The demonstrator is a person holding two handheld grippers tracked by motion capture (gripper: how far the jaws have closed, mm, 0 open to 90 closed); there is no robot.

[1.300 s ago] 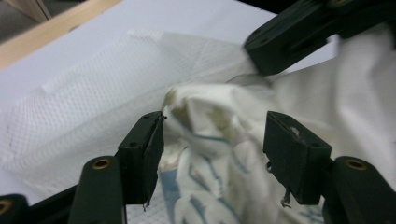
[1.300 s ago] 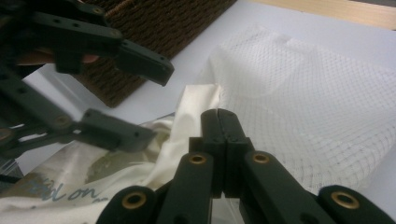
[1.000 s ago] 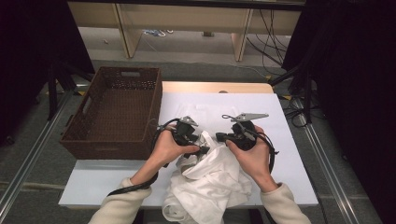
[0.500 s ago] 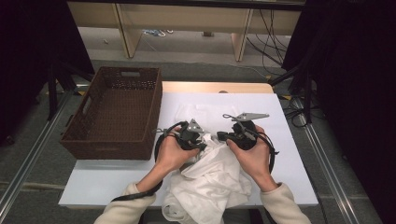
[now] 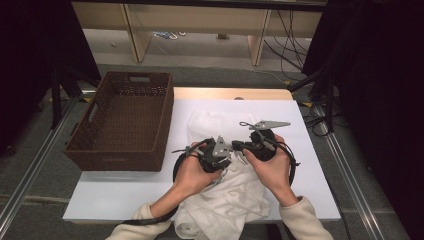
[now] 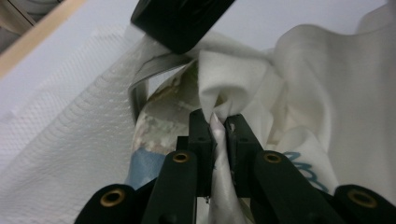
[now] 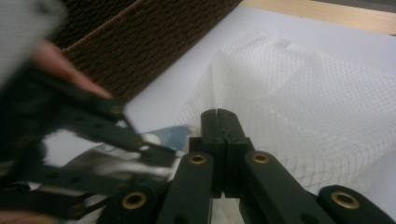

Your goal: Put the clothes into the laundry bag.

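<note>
White crumpled cloth [image 5: 230, 200], part mesh, printed inside.

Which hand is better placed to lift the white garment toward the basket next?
Probably the left: the left tool is already clamped on a fold of the white garment, and it sits nearer the basket.

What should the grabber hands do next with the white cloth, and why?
Probably lift the left gripper a little, pulling its pinched fold of white cloth away from the right gripper. The cloth lies bunched on the table, so spreading seems due.
</note>
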